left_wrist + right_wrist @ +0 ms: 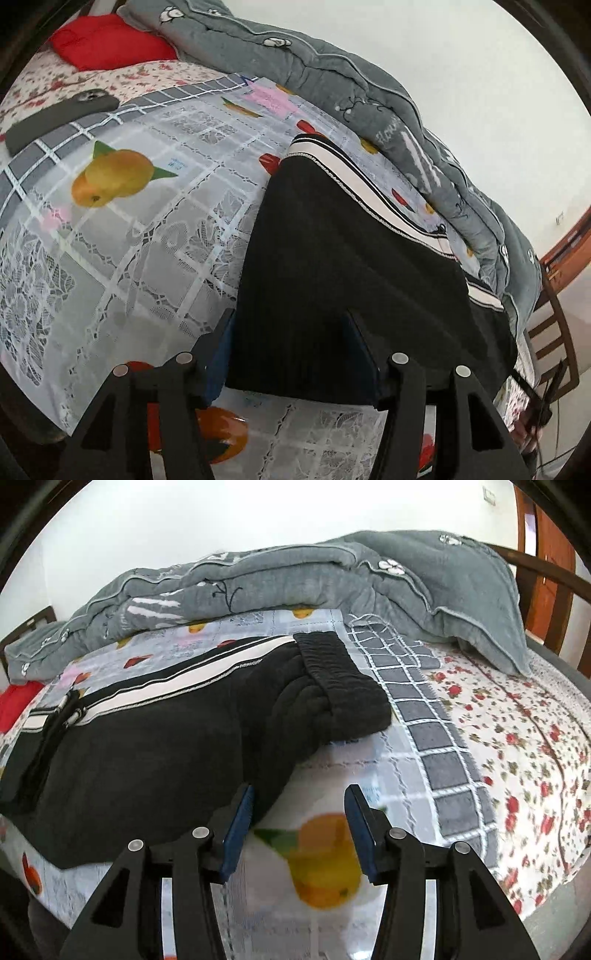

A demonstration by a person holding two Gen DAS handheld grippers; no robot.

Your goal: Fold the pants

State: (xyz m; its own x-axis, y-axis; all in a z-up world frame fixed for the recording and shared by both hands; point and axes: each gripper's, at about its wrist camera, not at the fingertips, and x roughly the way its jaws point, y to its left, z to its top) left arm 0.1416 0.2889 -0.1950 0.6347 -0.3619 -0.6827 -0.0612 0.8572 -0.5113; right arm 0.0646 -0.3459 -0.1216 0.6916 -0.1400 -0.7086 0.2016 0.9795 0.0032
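Observation:
Black pants (343, 258) with white side stripes lie flat on a fruit-print lace cloth (140, 236) on the bed. My left gripper (290, 325) is open, its jaws set wide on either side of the leg end of the pants, not closed on it. In the right wrist view the pants (155, 738) lie to the left, with the elastic waistband (340, 686) bunched at the far right. My right gripper (299, 797) is open and empty, low over the cloth just beside the pants' near edge; the left finger (240, 812) is at the fabric.
A rolled grey quilt (258, 579) runs along the far side of the bed, also in the left wrist view (332, 74). A red cushion (107, 44) and a dark phone-like object (59, 118) lie beyond the cloth. A wooden bed frame (543, 568) stands at the right.

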